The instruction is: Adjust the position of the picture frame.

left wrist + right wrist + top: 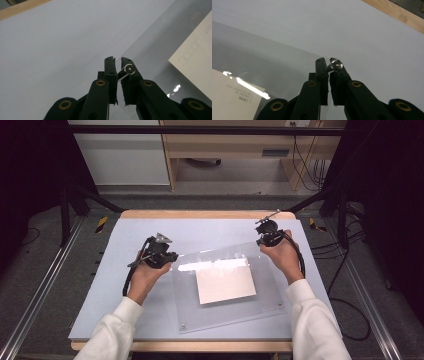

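Both far corners of the clear plastic sheet [227,287] over the paper [225,282] are being handled: the left gripper [118,60] pinches one corner screw [130,69], the right gripper [327,60] another [336,65]. The near-corner screws look untouched.

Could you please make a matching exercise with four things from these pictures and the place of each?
1. left tool
2. right tool
3. white paper
4. clear plate

a. under the middle of the clear plate
b. flat on the grey table mat
c. shut on a screw at the plate's far left corner
d. shut on a screw at the plate's far right corner

Pairs: 1-c, 2-d, 3-a, 4-b
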Demonstrator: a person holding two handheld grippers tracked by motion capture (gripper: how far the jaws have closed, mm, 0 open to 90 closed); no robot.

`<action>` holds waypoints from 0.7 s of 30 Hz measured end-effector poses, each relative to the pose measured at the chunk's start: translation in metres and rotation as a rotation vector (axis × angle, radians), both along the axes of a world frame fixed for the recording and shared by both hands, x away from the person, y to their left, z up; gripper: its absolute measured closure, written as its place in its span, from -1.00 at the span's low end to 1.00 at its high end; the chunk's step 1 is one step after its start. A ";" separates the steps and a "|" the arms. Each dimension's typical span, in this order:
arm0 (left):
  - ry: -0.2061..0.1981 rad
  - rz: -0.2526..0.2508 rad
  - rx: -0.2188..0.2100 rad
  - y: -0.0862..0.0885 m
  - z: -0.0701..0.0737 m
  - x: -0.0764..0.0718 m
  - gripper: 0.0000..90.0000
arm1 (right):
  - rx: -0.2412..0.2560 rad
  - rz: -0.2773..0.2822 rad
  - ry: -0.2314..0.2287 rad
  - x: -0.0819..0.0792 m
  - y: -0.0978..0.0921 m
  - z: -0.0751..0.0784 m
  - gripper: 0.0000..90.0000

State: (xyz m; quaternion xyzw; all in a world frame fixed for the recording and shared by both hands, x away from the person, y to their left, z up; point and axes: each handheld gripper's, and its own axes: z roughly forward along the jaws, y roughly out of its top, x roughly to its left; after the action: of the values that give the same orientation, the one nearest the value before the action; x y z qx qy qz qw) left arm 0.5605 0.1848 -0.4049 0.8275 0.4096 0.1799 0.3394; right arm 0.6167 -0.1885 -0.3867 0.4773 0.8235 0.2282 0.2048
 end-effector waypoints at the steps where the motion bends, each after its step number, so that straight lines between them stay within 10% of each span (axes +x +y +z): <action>1: 0.002 0.002 -0.003 0.003 0.002 0.000 0.84 | -0.001 -0.001 -0.004 -0.001 0.003 0.002 0.91; 21: 0.045 -0.049 0.011 0.049 0.016 0.014 0.83 | 0.013 0.025 0.017 -0.036 0.041 0.010 0.91</action>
State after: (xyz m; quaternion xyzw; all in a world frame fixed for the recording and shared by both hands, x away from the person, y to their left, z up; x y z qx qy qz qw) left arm 0.5745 0.2336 -0.3892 0.8430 0.3958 0.1550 0.3297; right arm 0.5808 -0.1478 -0.3764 0.4703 0.8295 0.2322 0.1920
